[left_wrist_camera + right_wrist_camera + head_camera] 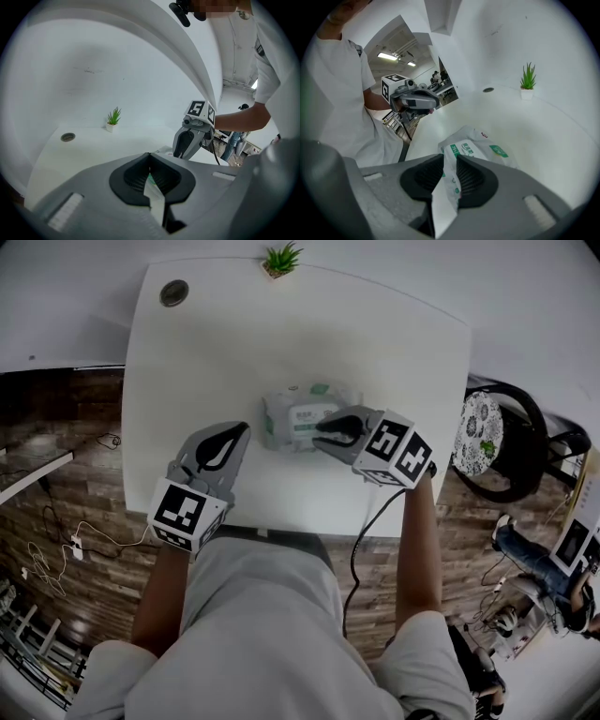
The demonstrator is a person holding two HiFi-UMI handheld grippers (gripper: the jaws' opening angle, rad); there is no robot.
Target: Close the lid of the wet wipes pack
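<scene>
A white wet wipes pack (295,413) with green print lies mid-table on the white table (187,362). My right gripper (321,434) sits over the pack's right half. In the right gripper view the pack (483,147) runs under the jaws. My right gripper (450,161) stands nearly together, with the pack's white film in the narrow gap. My left gripper (246,430) rests just left of the pack, apart from it. Its jaws (150,157) meet at the tips with nothing held. A corner of the pack (163,150) shows beyond them.
A small potted plant (281,259) stands at the table's far edge and a round grommet (173,292) at the far left corner. A black chair (506,442) is off the table's right side. A cable (361,540) hangs from the right gripper.
</scene>
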